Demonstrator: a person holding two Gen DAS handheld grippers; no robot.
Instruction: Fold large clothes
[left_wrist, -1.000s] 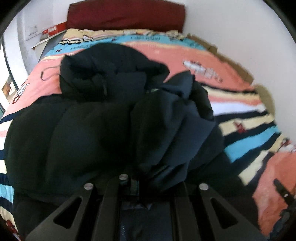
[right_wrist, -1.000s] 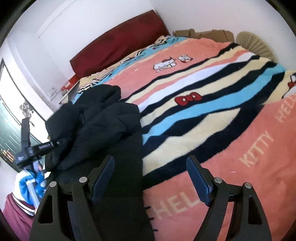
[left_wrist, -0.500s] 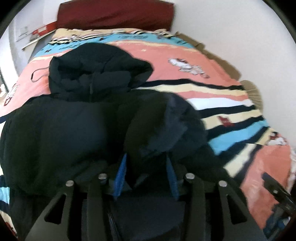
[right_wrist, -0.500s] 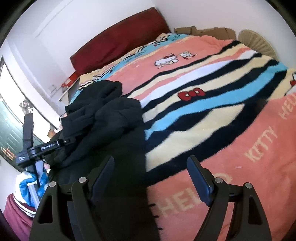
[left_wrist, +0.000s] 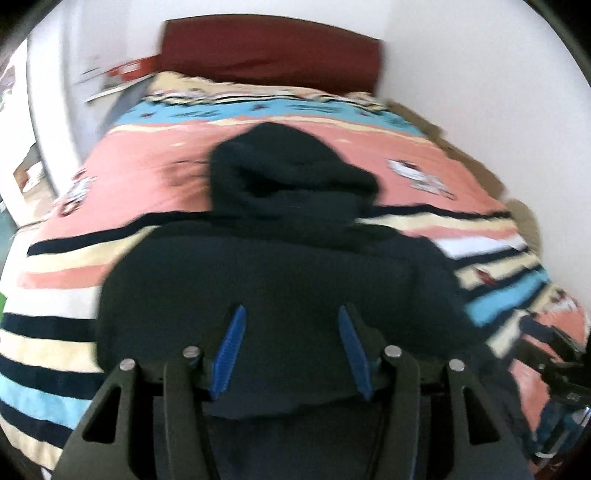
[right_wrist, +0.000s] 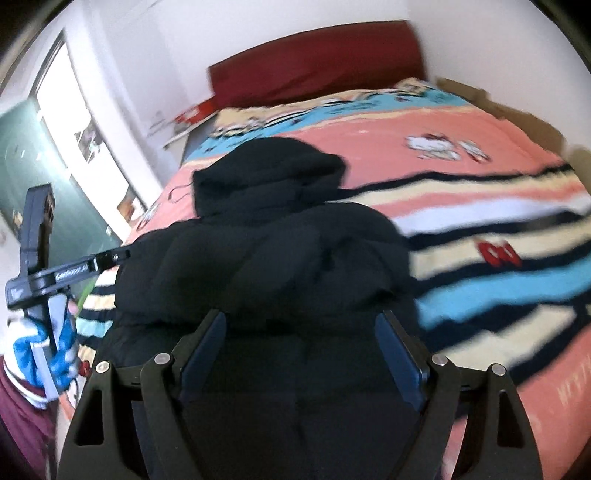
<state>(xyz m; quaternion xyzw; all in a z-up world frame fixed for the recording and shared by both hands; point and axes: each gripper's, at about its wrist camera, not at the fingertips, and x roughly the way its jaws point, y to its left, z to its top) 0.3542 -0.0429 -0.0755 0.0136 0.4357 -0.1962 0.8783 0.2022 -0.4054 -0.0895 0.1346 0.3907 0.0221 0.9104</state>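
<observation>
A large black hooded puffer jacket (left_wrist: 280, 273) lies on the bed, hood (left_wrist: 284, 173) toward the headboard, one side folded over its body. My left gripper (left_wrist: 291, 325) is open and empty over the jacket's near hem. My right gripper (right_wrist: 301, 328) is open and empty above the jacket (right_wrist: 266, 251) at its near end. The left gripper's body also shows at the left edge of the right wrist view (right_wrist: 55, 273), held by a hand in a blue and white sleeve. The right gripper shows at the right edge of the left wrist view (left_wrist: 554, 354).
The bed carries a striped salmon, cream, blue and black blanket (left_wrist: 155, 166). A dark red headboard (left_wrist: 269, 55) stands at the far end. White walls close the right side. A window and green door (right_wrist: 55, 147) are left. Cardboard (left_wrist: 476, 166) lies by the right wall.
The left gripper has opened and let go of the jacket's sleeve, which now lies flat on the body. Both grippers have swung to face the jacket head-on.
</observation>
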